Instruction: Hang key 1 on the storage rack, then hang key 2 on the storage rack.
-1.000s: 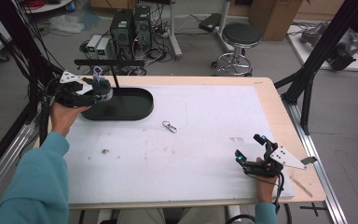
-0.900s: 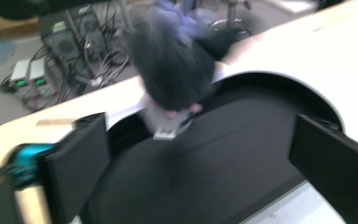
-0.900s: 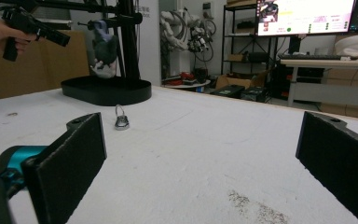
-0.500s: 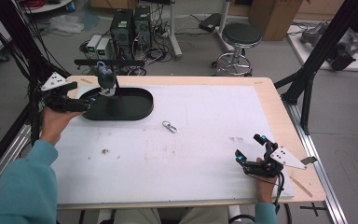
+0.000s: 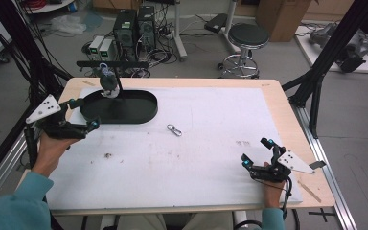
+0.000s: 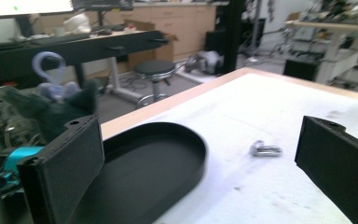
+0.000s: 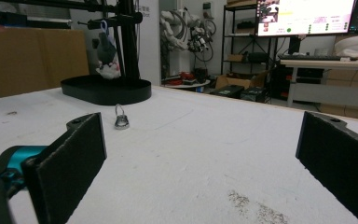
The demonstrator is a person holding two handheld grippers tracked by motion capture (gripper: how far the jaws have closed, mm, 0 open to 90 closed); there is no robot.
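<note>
A dark plush toy hangs by its lilac hook from a black stand over the far end of the oval black tray. A small metal clip lies on the white mat right of the tray. My left gripper is at the tray's left end; its jaws have just been opening and stand open with nothing between them. In the left gripper view the tray, the clip and the blurred toy lie ahead. My right gripper rests open and empty at the near right.
The white mat covers most of the wooden table. A small dirt speck lies near the left hand. A stool and computer boxes stand beyond the far edge. Black frame posts rise at both sides.
My left gripper let go of the toy, which now hangs on the stand, and drew back to the left and toward the near side. The right gripper stayed put.
</note>
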